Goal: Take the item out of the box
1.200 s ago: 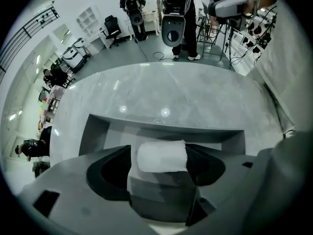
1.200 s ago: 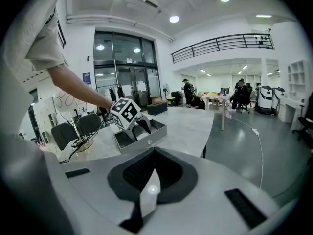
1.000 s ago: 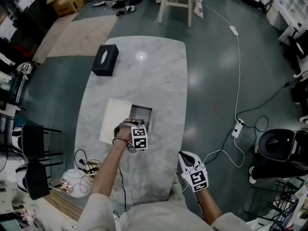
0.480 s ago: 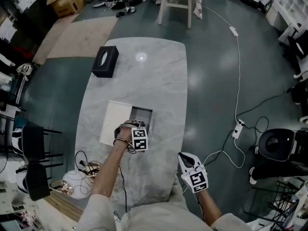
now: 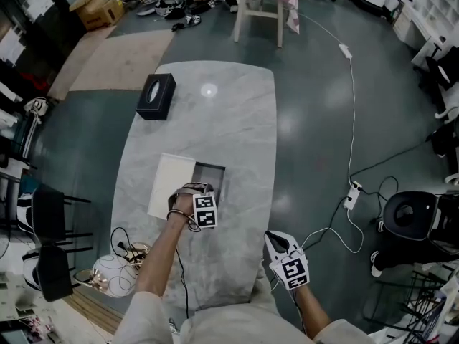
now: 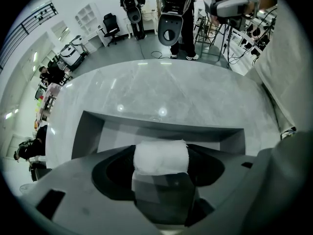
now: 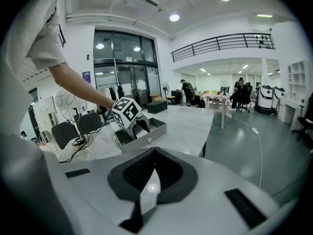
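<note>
An open grey box [image 5: 212,176] lies on the marble table [image 5: 229,120], with its white lid [image 5: 171,185] flat beside it on the left. My left gripper [image 5: 204,191] reaches over the box's near edge. In the left gripper view, the left gripper [image 6: 160,163] is shut on a white soft item [image 6: 160,156], with the box's grey inside [image 6: 161,131] just beyond. My right gripper [image 5: 278,241] hangs off the table's near right edge, shut and empty. The right gripper view shows its jaws [image 7: 149,187] closed, and the box [image 7: 146,130] and the left gripper's marker cube [image 7: 126,112] ahead.
A black box with a round opening [image 5: 155,97] stands at the table's far left. Cables and a white round object [image 5: 115,267] lie at the near left corner. Black chairs [image 5: 46,213] stand to the left. A power strip and cords [image 5: 351,194] lie on the floor at right.
</note>
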Motion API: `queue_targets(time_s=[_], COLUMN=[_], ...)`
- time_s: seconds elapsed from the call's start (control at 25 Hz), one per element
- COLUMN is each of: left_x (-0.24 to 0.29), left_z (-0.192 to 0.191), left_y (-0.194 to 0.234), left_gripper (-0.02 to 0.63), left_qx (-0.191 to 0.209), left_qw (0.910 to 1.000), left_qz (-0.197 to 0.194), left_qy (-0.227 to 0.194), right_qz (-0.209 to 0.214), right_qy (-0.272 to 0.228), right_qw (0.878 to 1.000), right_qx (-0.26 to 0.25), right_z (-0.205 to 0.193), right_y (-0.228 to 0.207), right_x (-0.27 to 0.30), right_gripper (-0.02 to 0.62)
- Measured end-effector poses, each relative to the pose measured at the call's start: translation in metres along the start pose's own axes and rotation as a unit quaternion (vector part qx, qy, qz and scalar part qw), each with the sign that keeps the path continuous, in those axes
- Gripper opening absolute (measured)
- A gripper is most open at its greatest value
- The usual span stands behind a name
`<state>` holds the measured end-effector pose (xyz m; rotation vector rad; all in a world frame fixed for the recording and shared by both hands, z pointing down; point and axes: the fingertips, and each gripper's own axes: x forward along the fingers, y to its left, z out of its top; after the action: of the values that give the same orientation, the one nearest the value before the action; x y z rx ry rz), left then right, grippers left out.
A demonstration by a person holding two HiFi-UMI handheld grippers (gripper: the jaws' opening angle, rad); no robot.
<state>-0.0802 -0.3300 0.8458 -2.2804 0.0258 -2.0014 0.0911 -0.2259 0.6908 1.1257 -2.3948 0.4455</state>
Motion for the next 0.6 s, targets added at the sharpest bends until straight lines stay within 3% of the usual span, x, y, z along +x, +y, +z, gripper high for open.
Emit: queue_targets(time_s=[0.6], left_x=[-0.037], left_z=[0.003], left_y=[-0.001], left_gripper=[0.301], left_qx=[0.0], left_qw=[0.9988], left_qz=[0.048], left_qy=[-0.005], right_qz=[0.015], right_qy=[-0.019], right_qw=[0.999], right_qx=[-0.021], right_z=[0.014], right_y=[0.017], right_x=[-0.001], right_gripper=[0.002])
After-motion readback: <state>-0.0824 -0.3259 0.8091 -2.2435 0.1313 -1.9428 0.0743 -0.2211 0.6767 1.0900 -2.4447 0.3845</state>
